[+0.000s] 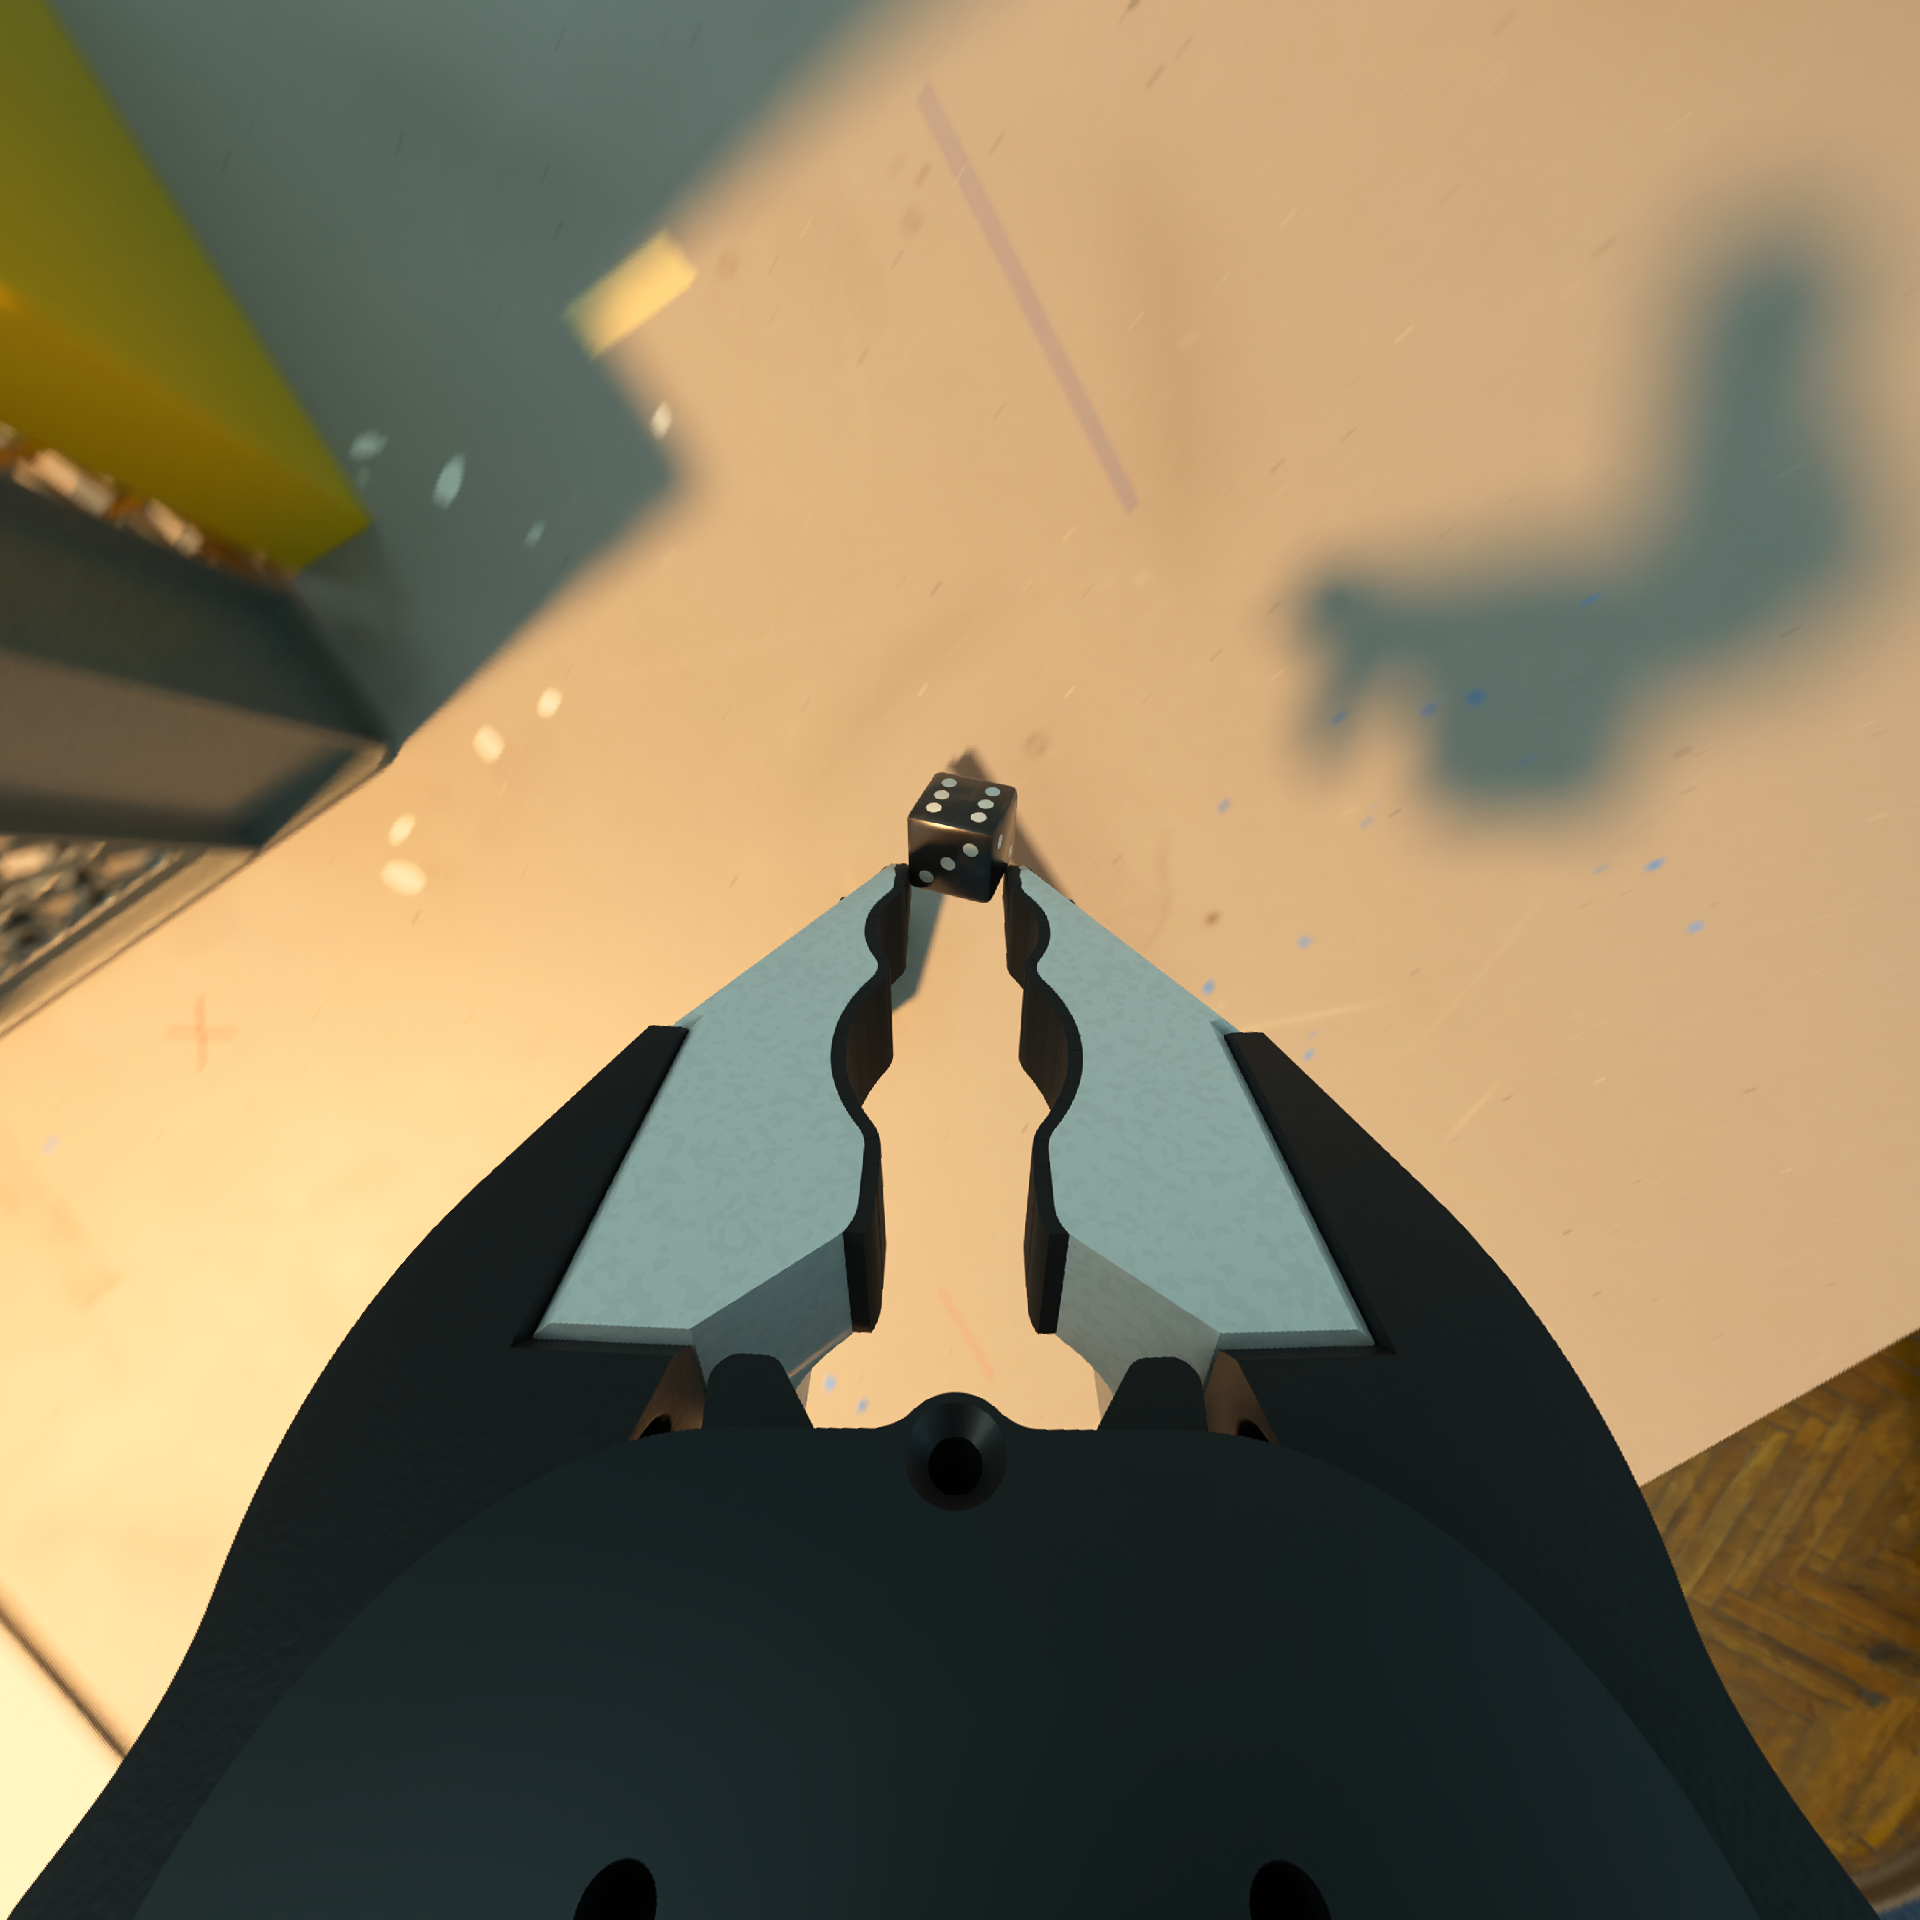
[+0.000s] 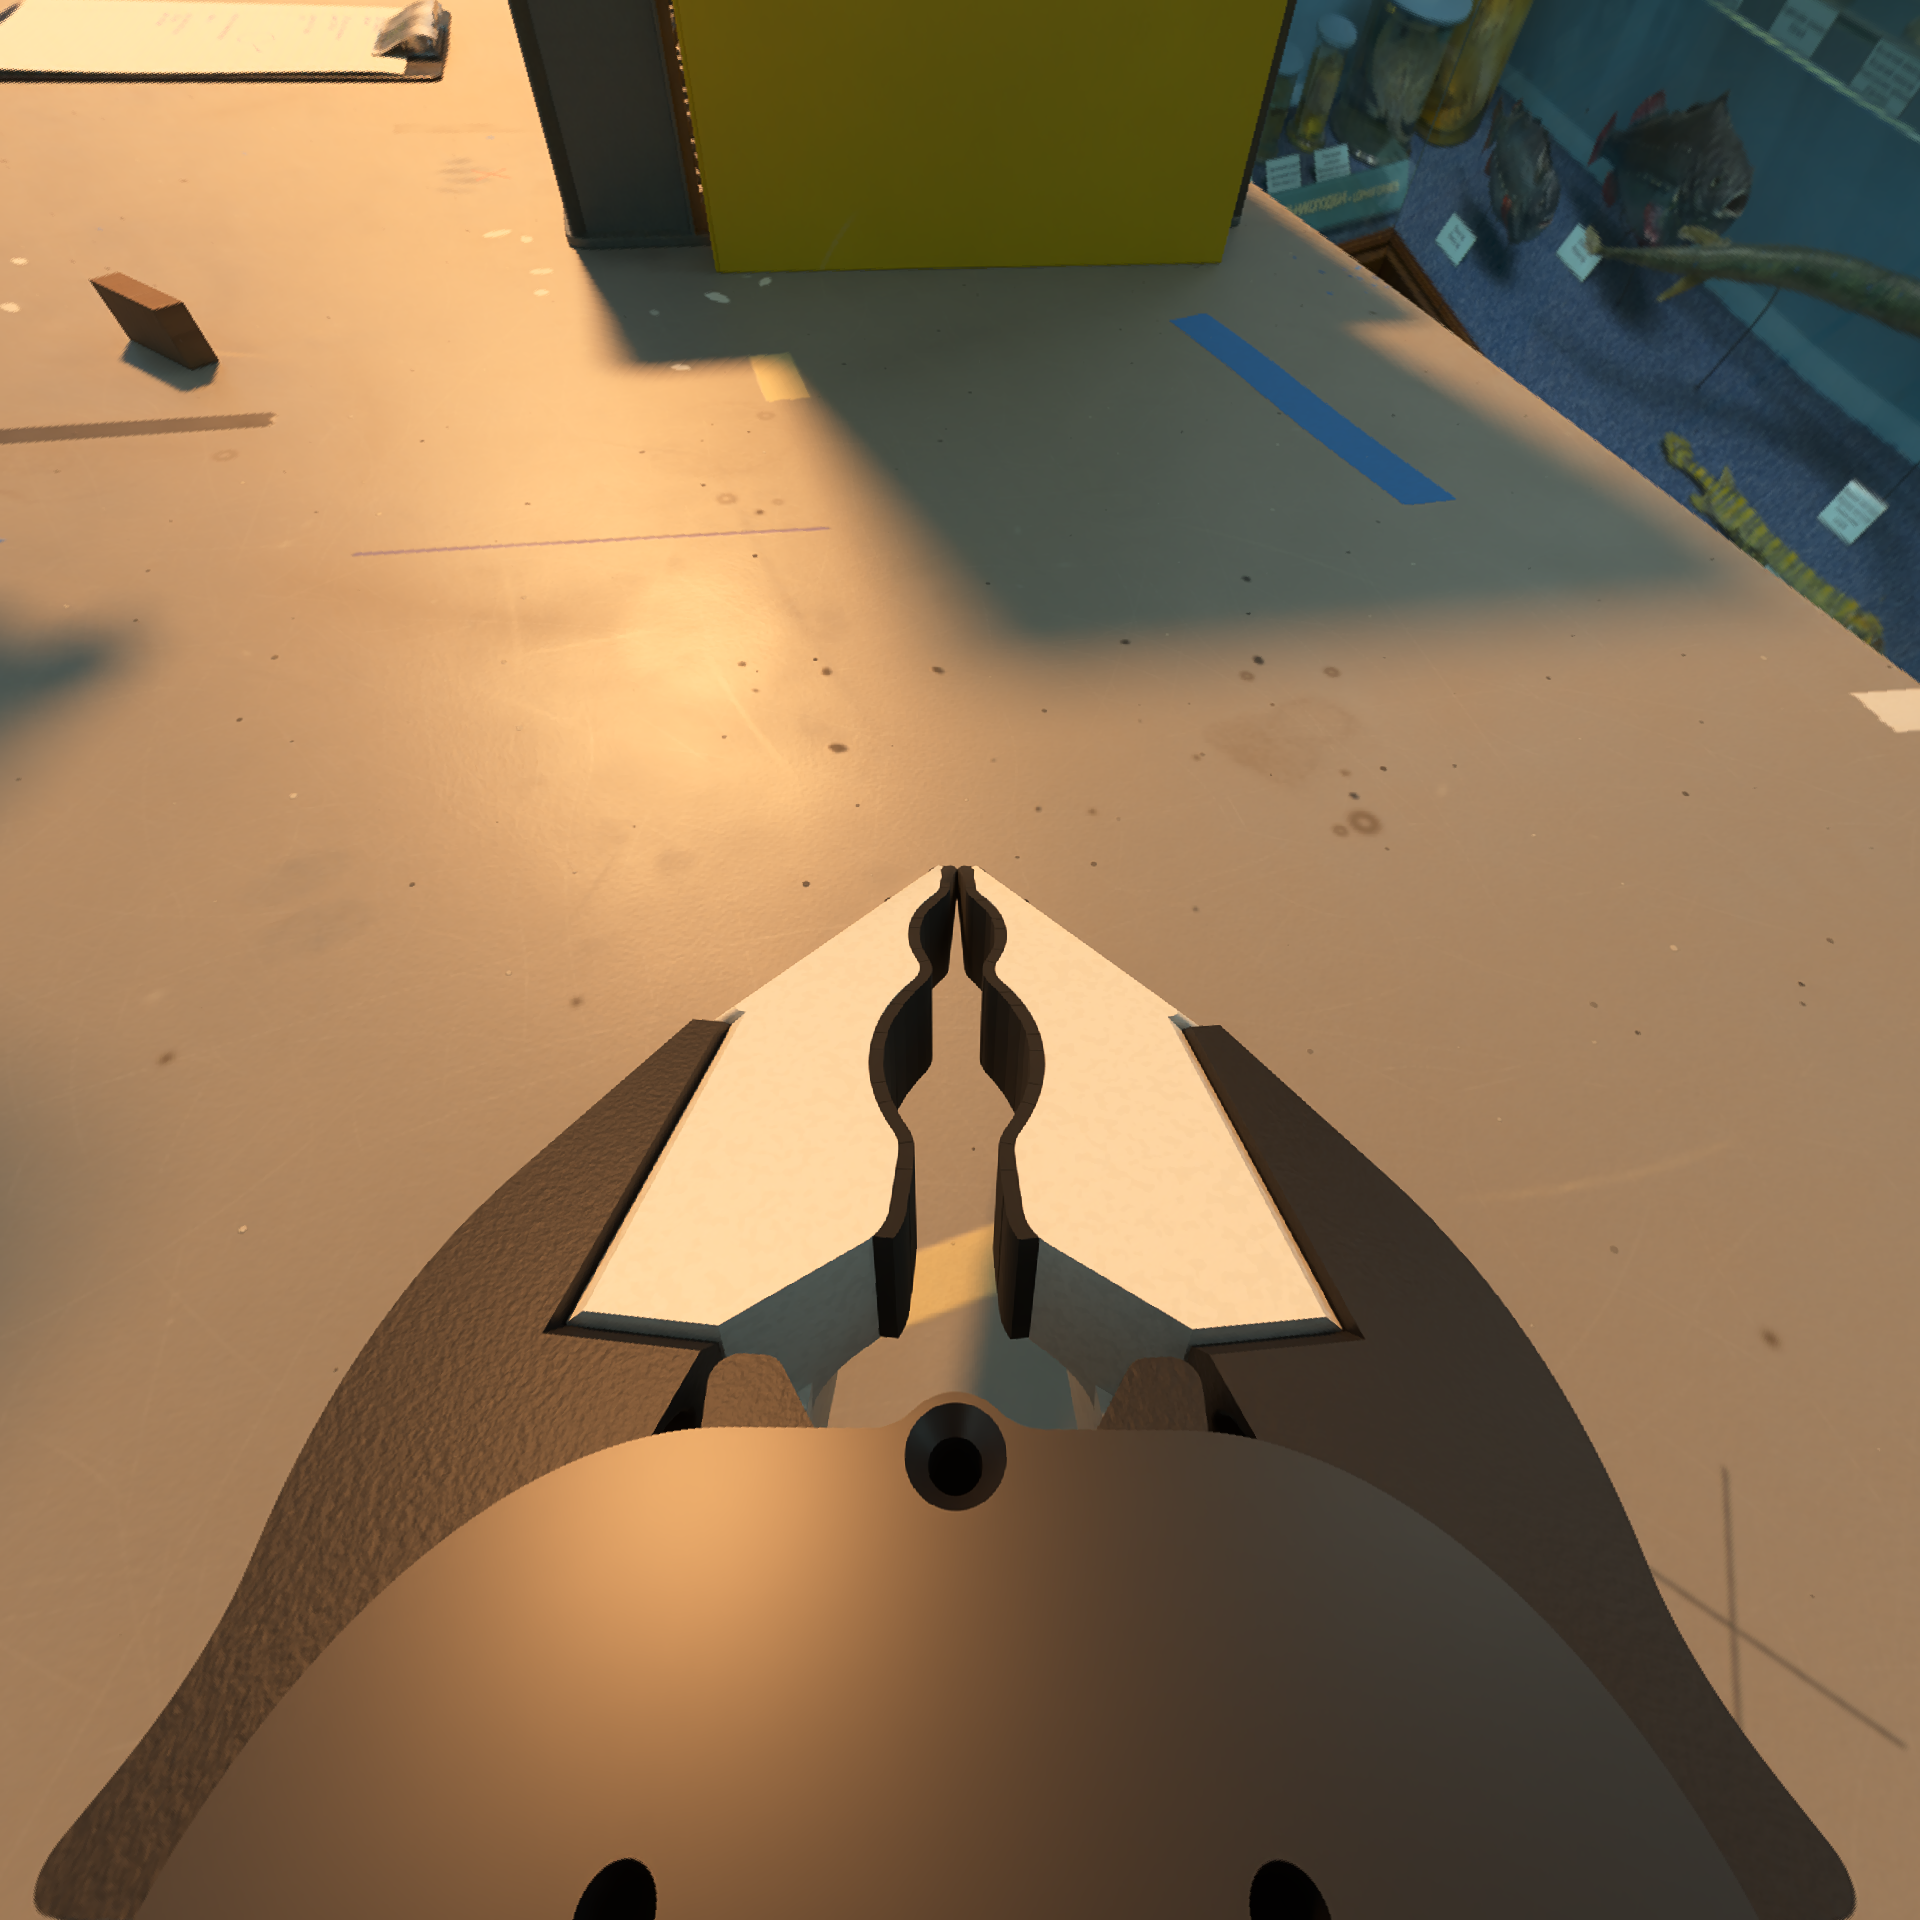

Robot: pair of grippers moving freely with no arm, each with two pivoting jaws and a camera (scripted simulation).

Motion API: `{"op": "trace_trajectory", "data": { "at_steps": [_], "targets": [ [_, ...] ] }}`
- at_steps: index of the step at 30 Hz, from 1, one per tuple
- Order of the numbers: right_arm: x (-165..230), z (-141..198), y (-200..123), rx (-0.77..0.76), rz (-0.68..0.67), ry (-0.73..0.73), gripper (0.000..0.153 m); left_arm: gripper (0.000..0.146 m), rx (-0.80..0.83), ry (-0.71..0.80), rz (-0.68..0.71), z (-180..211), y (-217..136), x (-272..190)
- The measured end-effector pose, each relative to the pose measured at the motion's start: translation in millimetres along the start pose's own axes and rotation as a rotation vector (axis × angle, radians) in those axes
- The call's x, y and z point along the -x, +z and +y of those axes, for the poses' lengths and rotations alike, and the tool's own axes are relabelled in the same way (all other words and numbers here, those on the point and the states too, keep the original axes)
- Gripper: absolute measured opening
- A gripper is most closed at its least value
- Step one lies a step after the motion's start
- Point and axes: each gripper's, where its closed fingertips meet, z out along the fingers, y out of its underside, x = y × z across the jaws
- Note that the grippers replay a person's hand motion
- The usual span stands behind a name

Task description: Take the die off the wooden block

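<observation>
A black die [image 1: 961, 831] with white pips sits between the tips of my left gripper [image 1: 958, 883], which is shut on it and holds it above the tan table [image 1: 1351, 1039]. A dark shadow lies just behind the die. The wooden block [image 2: 156, 320], a small brown slab, lies on the table at the far left of the right wrist view with nothing on top of it. My right gripper [image 2: 956, 873] is shut and empty, over the middle of the table [image 2: 520, 727], far from the block.
A tall yellow box [image 2: 977, 135] beside a grey case stands at the back; it also shows in the left wrist view [image 1: 135, 291]. A clipboard [image 2: 208, 42] lies far left. A blue tape strip [image 2: 1309, 405] runs near the table's right edge.
</observation>
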Motion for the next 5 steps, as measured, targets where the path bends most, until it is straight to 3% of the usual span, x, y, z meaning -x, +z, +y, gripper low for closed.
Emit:
{"op": "trace_trajectory", "data": {
  "at_steps": [5],
  "targets": [
    [2.9,-2.5,-1.1,-0.014,-0.011,-0.009,0.0,0.018,-0.126,0.064,0.127,-47.9,13.1,-32.6]
  ]
}}
